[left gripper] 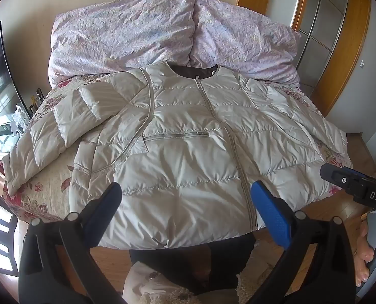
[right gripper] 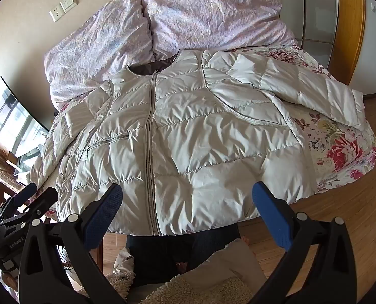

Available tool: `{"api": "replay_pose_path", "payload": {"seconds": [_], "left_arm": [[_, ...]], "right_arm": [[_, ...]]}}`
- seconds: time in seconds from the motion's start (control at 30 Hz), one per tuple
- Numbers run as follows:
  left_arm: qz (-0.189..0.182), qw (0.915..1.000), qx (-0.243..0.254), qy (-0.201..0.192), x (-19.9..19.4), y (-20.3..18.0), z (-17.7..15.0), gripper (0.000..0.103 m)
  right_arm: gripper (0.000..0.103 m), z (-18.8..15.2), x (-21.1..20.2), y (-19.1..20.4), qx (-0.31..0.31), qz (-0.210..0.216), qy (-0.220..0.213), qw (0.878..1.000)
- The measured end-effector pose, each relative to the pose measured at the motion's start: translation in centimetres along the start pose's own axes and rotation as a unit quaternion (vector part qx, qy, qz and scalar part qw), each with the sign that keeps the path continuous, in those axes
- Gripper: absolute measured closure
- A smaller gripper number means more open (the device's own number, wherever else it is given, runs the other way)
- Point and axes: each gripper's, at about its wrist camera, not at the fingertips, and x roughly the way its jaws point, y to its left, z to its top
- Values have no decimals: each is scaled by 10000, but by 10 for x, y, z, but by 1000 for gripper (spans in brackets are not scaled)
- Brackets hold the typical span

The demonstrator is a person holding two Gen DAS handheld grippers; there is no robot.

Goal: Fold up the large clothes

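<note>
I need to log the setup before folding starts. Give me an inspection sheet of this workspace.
Surface: bed with floral sheet.
Job's things: white puffer jacket laid flat, front up, zipped, both sleeves spread outwards; hem at the near edge.
Clutter: pink quilt bunched beyond the collar.
Grippers: left gripper open, empty, above the hem; right gripper open, empty, above the hem.
Cables: thin dark cable below the left gripper's body.
Surroundings: wall socket and switch, screen at left, wooden floor.
</note>
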Motion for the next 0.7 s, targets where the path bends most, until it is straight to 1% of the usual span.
{"api": "replay_pose_path", "payload": {"seconds": [0.7], "left_arm": [[-2,10000,-1,22,0,0,0,2]], "right_arm": [[1,0,1,-1,4,9,21,10000]]}}
